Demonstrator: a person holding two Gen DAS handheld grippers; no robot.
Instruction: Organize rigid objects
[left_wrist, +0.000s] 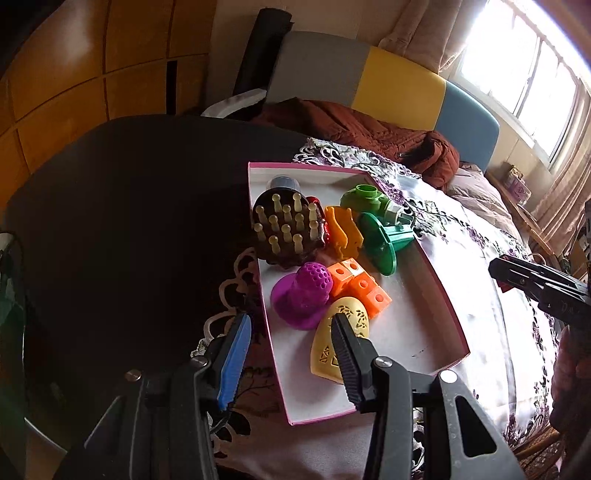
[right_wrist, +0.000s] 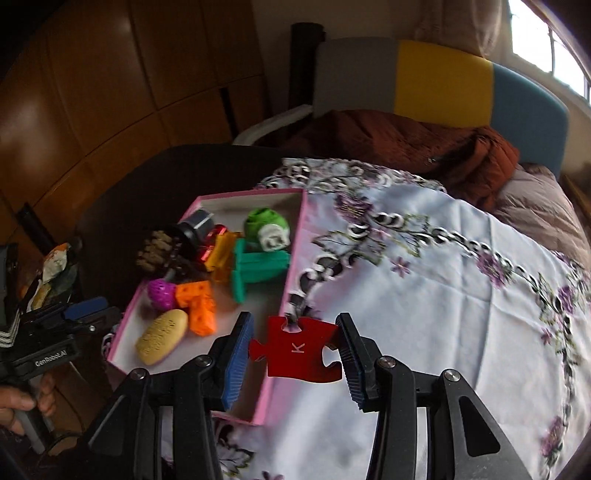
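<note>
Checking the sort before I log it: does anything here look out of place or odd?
Only one item is outside the pink-rimmed box: a red jigsaw piece marked K, held between the right gripper fingers above the box edge. The toys inside lie jumbled, several tipped over.

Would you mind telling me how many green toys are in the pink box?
2: a light green round toy near the box's far end, and a darker green cone-shaped one just in front. Others may be hidden.

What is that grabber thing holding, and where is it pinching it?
The right hand-held gripper holds a red puzzle piece marked K, pinched by its two opposite side edges. The left hand-held gripper is open and holds nothing.
</note>
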